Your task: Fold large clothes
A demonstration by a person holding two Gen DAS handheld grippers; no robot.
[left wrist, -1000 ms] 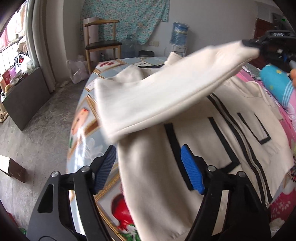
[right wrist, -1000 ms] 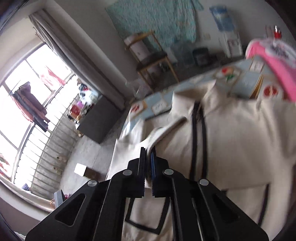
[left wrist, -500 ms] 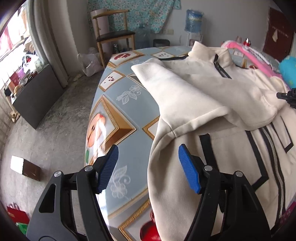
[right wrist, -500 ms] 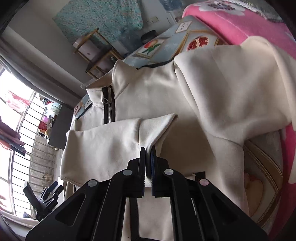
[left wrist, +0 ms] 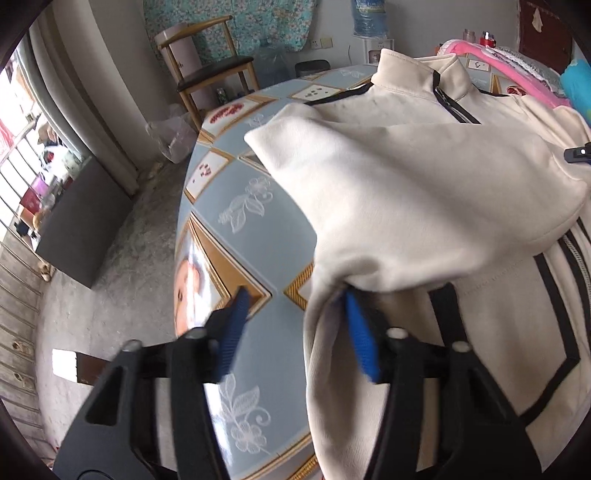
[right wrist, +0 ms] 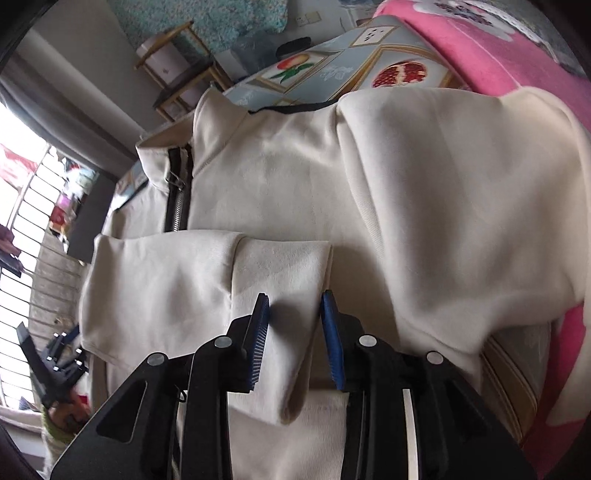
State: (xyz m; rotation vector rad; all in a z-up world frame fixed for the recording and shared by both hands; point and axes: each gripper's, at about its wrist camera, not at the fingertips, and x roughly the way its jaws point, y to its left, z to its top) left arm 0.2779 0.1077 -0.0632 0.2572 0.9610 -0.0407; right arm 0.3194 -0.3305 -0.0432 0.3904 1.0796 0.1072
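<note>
A cream zip jacket [left wrist: 498,332] with black stripes lies spread on the table [left wrist: 258,236]. Its left sleeve [left wrist: 406,184] lies folded across the chest. My left gripper [left wrist: 295,332] is open at the jacket's left side edge, its right pad tucked under the sleeve's armpit fold. In the right wrist view the jacket [right wrist: 295,177] fills the frame, with the sleeve cuff [right wrist: 280,266] lying flat. My right gripper [right wrist: 295,328] is open just over the cuff and holds nothing. The left gripper also shows in the right wrist view [right wrist: 51,362].
The table has a blue patterned cloth. A pink blanket [right wrist: 498,55] lies at its far right side. A wooden chair [left wrist: 207,74] and a water bottle [left wrist: 364,18] stand beyond the table. A dark cabinet [left wrist: 77,218] stands by the window on the left.
My right gripper carried the sleeve across the jacket, laid it on the chest and opened, letting the cuff go. My left gripper moved in to the jacket's side under the sleeve.
</note>
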